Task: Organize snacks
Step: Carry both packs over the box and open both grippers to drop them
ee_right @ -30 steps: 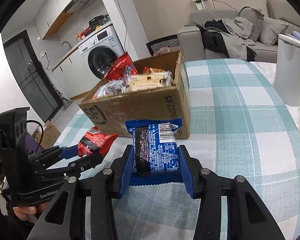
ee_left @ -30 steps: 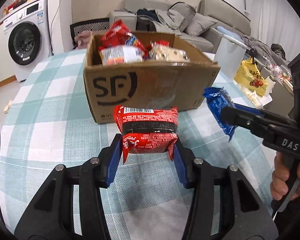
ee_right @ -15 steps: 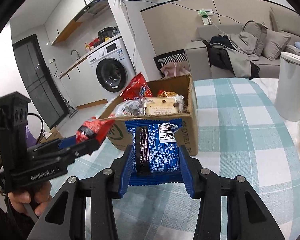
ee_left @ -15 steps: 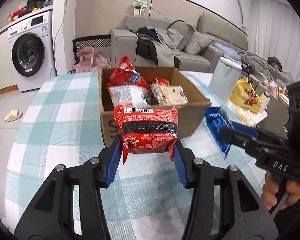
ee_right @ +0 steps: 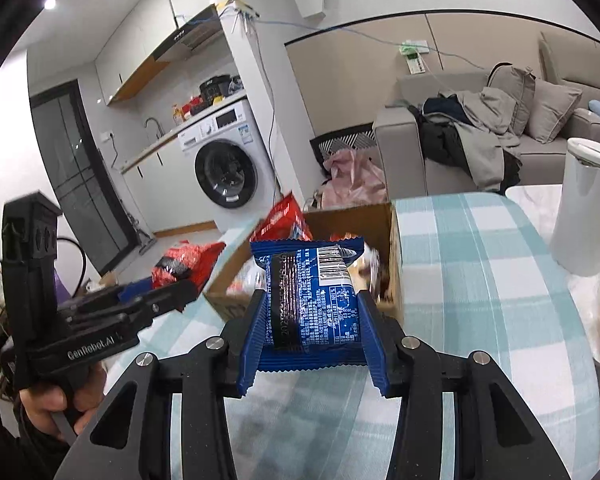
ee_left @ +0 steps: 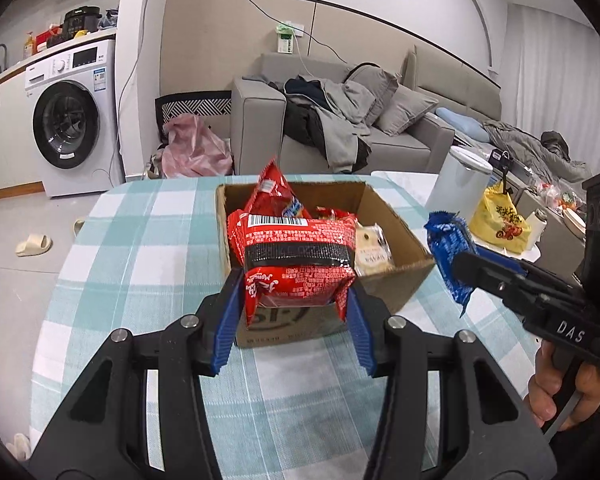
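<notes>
- Red packet [ee_left: 296, 264] is clamped between the blue pads of the left gripper [ee_left: 292, 312], held up in the air in front of the box [ee_left: 396, 280]; its barcode end points up
- Blue packet [ee_right: 314, 300] is pinched between the pads of the right gripper [ee_right: 314, 336], also off the table [ee_right: 480, 264]
- Cardboard box stands open on the checked cloth, with other snacks [ee_left: 274, 196] inside; one red bag sticks up above its rim
- White bin [ee_right: 584, 208] stands at the table's far right edge
</notes>
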{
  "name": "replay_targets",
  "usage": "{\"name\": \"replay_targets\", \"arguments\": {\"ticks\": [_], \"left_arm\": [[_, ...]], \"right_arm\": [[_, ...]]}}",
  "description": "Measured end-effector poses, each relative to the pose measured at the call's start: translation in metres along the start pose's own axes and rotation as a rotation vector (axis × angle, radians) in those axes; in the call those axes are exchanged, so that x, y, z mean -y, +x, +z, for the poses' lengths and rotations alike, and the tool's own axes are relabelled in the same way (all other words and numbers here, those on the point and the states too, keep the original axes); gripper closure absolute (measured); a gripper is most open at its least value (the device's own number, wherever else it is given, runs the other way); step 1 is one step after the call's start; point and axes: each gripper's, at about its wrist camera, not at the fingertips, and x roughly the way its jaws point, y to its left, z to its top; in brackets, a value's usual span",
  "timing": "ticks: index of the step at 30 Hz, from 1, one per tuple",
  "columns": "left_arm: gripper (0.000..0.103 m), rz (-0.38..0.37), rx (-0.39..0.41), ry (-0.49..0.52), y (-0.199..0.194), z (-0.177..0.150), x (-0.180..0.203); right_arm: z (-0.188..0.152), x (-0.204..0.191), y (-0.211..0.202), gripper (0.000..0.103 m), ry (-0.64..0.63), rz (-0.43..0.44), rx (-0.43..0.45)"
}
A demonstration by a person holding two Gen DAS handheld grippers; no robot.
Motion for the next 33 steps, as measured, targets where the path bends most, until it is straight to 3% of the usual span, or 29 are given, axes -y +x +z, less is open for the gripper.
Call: {"name": "replay_targets", "arguments": {"ticks": [14, 33], "left_arm": [[0.057, 0.024, 0.009, 0.017, 0.026, 0.027, 0.004], [0.057, 0.047, -0.032, 0.025, 0.094, 0.037, 0.009]], "right_arm": [[0.028, -0.005, 0.02, 0.058, 0.025, 0.007, 0.044], [0.025, 0.017, 0.058, 0.058, 0.083, -0.01, 0.023]]}}
